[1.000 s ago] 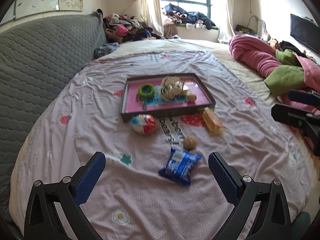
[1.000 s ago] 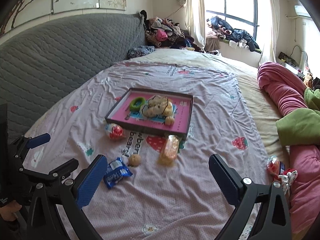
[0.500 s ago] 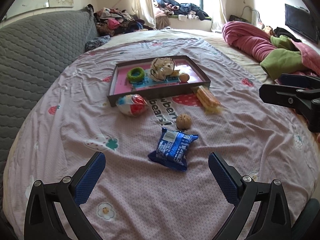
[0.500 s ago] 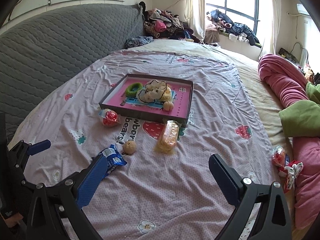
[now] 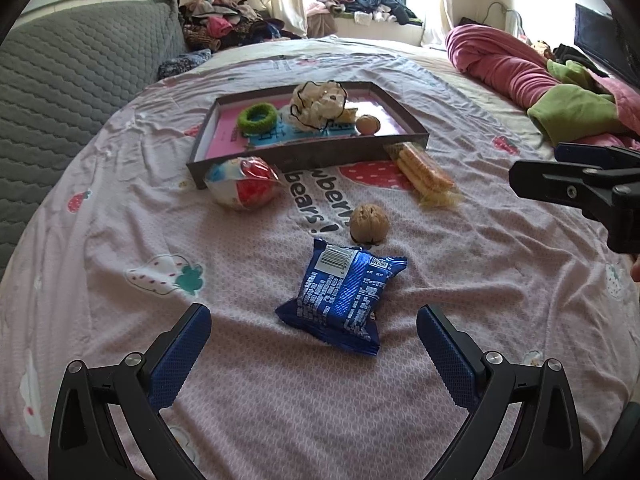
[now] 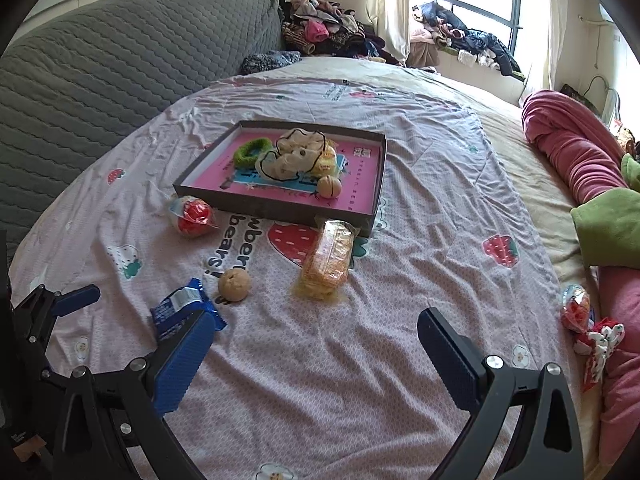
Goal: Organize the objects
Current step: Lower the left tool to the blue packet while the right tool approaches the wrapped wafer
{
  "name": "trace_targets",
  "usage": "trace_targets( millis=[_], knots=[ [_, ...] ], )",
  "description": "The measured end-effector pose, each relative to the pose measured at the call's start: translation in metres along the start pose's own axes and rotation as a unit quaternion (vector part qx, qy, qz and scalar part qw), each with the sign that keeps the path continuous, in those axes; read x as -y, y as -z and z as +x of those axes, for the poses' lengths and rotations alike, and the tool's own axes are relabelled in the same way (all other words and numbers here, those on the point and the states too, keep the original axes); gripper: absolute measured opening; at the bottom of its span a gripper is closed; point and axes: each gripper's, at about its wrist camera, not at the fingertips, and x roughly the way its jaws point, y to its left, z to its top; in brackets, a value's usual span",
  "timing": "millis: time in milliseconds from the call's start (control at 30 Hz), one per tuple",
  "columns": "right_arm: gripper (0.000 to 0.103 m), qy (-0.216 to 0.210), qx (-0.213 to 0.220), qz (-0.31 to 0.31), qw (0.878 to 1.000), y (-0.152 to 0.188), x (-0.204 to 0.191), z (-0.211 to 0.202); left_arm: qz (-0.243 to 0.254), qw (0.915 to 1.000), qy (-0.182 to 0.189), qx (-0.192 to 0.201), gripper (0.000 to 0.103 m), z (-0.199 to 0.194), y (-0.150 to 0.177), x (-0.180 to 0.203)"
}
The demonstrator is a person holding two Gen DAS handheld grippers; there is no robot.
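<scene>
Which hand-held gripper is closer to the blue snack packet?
Left. The left hand-held gripper is open just before the blue snack packet; the right hand-held gripper sits off to its right.

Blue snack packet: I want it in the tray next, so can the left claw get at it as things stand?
Probably yes. The blue snack packet lies flat on the bedsheet just ahead of the open left claw, with nothing between; the walnut sits beyond it.

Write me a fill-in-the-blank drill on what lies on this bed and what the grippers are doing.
1. The green ring lies inside the ____.
2. The walnut on the sheet sits just beyond the ____ snack packet.
3. The left gripper is ____ and holds nothing.
4. The biscuit pack lies ____ the tray.

Missing words: tray; blue; open; outside
</scene>
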Motion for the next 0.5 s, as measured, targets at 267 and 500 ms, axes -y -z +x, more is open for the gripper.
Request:
trace_targets(
  millis=[267, 500],
  knots=[
    [0.102, 0.0, -0.015, 0.0, 1.0, -0.004, 0.003, 0.027, -0.002, 0.9999, 0.01, -0.001, 0.102, 0.018, -0.001, -0.002],
    [0.102, 0.0, -0.024, 0.001, 1.0, -0.009, 0.005, 0.048, 0.0, 0.9998, 0.019, -0.004, 0.102, 0.031, -0.001, -0.001]
  ],
)
